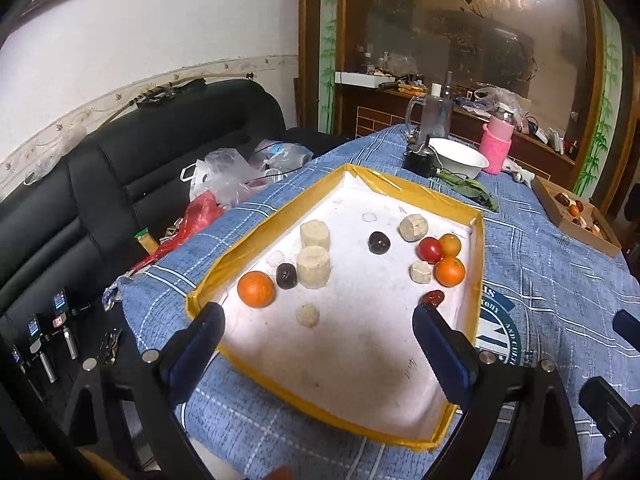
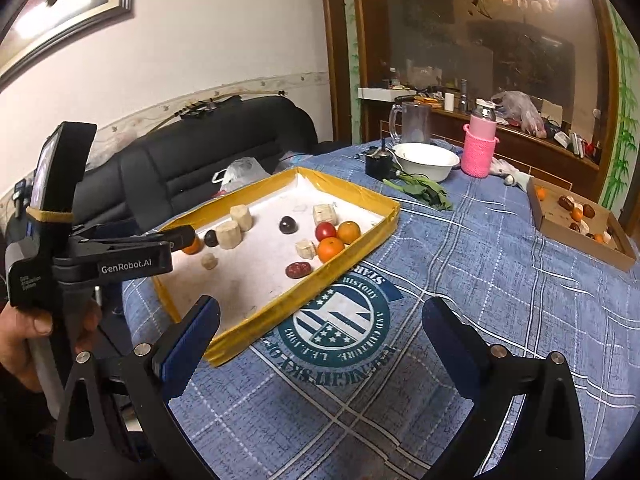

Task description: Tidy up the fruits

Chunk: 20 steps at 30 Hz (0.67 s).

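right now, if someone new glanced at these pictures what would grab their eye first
The yellow-edged tray on the blue plaid tablecloth, scattered with bright fruit: a lone orange near its left edge, a red tomato clustered with two more oranges at the right. Both the left gripper and right gripper hang open and empty.

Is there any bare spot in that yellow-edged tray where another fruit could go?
Yes. The near end of the yellow-edged white tray is bare, between the open left claw and the small beige lump. The far corner is mostly bare too. It is crowded by the red tomato and the two small oranges.
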Available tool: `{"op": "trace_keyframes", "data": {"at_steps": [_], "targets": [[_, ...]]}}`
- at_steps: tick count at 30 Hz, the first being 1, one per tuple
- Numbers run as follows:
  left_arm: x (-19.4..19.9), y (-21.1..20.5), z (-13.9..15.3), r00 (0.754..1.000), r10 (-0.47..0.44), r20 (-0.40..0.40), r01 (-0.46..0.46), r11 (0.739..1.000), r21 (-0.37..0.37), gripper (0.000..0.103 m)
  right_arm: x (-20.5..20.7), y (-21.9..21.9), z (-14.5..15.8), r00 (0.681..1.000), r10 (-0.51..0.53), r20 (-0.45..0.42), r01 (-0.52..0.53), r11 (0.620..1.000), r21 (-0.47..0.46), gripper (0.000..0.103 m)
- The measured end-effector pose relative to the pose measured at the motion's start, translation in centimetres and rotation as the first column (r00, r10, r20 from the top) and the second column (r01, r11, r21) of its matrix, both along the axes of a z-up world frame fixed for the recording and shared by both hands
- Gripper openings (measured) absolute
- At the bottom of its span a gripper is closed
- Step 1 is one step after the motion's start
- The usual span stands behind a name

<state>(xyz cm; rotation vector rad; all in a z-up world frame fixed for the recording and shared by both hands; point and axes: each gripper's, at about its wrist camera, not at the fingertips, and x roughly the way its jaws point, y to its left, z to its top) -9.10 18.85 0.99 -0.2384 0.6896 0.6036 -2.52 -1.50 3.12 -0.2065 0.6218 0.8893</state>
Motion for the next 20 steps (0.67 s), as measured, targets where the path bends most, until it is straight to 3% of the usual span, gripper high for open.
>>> {"op": "trace_keyframes", "data": {"at_steps": [20], "targets": [[-1.2, 0.6, 0.6, 0.999, 0.039, 0.003, -0.039, 0.999, 0.003, 0.098, -0.4, 1.8, -0.6, 0.999, 0.036, -0.004, -0.036, 0.999, -0.030, 0.102]]}}
